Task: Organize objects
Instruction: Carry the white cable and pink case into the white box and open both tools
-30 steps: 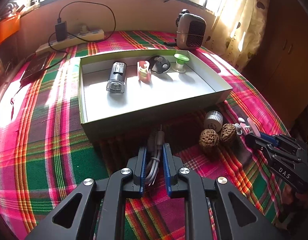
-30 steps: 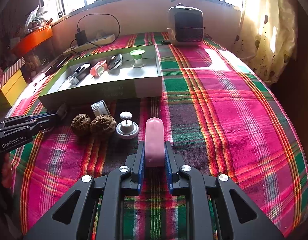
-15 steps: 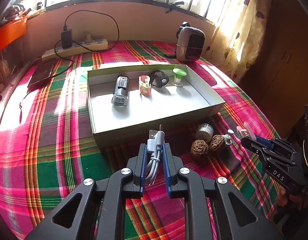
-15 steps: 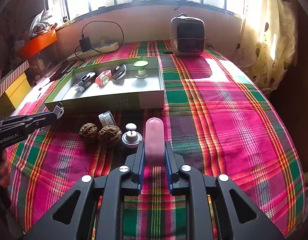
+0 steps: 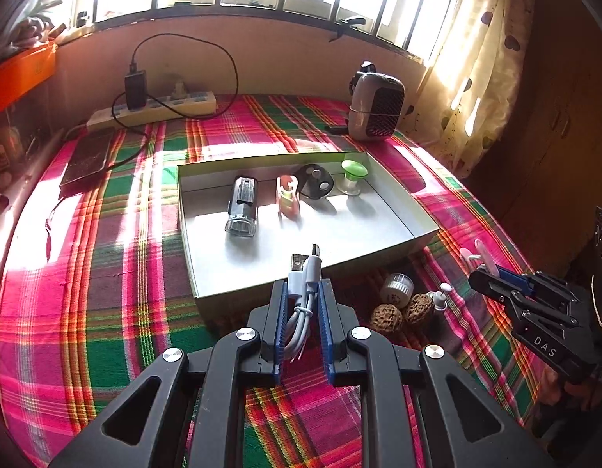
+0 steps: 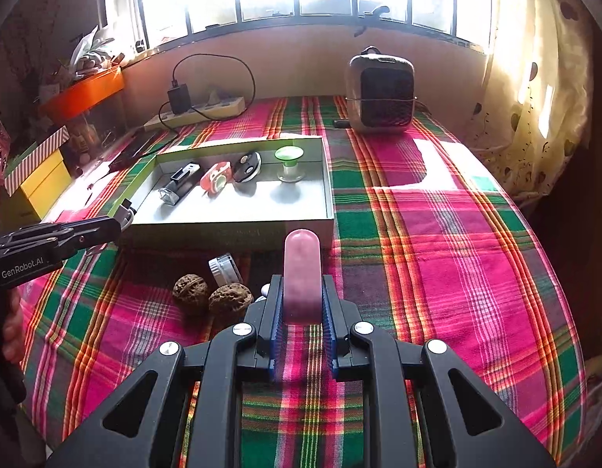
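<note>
The left tool [image 5: 303,301] grips a coiled white USB cable [image 5: 304,277], plugs pointing forward toward the box [image 5: 207,296]. The right tool [image 6: 302,299] clamps a pink capsule-shaped case [image 6: 302,273], long axis forward.

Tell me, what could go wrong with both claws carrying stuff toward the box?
The white cable bundle in the left claw has loose loops that might slip out or catch the box wall. The pink tube sticks far out of the right claw and could bump that wall or the walnuts.
</note>
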Action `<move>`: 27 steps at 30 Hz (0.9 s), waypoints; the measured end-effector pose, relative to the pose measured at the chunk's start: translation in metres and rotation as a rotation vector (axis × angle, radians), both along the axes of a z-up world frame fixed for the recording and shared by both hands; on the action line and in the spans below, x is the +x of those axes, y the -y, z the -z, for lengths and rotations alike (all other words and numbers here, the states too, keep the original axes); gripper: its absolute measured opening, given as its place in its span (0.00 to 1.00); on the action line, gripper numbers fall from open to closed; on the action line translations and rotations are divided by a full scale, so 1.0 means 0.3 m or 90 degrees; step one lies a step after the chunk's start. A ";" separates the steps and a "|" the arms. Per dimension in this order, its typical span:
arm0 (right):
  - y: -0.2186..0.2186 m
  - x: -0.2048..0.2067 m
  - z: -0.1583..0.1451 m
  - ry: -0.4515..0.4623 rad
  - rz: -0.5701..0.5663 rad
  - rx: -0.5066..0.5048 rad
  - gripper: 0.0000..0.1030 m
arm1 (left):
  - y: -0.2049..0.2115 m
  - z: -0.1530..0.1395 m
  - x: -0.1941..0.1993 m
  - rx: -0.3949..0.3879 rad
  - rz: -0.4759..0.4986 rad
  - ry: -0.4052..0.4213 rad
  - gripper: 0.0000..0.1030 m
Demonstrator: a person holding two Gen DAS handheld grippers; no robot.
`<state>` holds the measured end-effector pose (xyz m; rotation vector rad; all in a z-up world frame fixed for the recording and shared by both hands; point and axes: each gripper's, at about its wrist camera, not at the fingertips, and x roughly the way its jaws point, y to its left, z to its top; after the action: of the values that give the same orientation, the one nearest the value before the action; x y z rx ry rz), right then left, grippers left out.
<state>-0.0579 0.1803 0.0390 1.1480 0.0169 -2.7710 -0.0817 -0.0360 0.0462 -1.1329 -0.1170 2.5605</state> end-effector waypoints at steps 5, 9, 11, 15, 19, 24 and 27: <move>0.015 -0.042 -0.035 -0.003 -0.031 0.000 0.18 | 0.002 -0.019 -0.032 0.006 -0.008 -0.004 0.13; 0.025 -0.104 -0.049 0.002 -0.048 0.001 0.18 | -0.004 -0.027 -0.074 0.006 -0.014 -0.005 0.13; 0.028 -0.136 -0.054 0.004 -0.054 -0.001 0.18 | -0.007 -0.026 -0.096 0.007 -0.015 -0.002 0.13; 0.031 -0.202 -0.055 0.009 -0.063 0.005 0.18 | -0.014 -0.017 -0.149 0.006 -0.021 0.005 0.13; 0.038 -0.274 -0.039 0.028 -0.075 0.005 0.18 | -0.019 0.002 -0.207 0.008 -0.031 0.021 0.13; 0.048 -0.354 -0.014 0.041 -0.082 0.013 0.18 | -0.031 0.026 -0.259 0.003 -0.037 0.032 0.13; 0.055 -0.388 0.000 0.046 -0.088 0.014 0.18 | -0.040 0.039 -0.284 -0.006 -0.036 0.037 0.13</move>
<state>-0.1744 0.1636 0.0391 1.2039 0.1156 -2.6141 -0.1669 -0.0240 0.0345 -1.2237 -0.1538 2.5809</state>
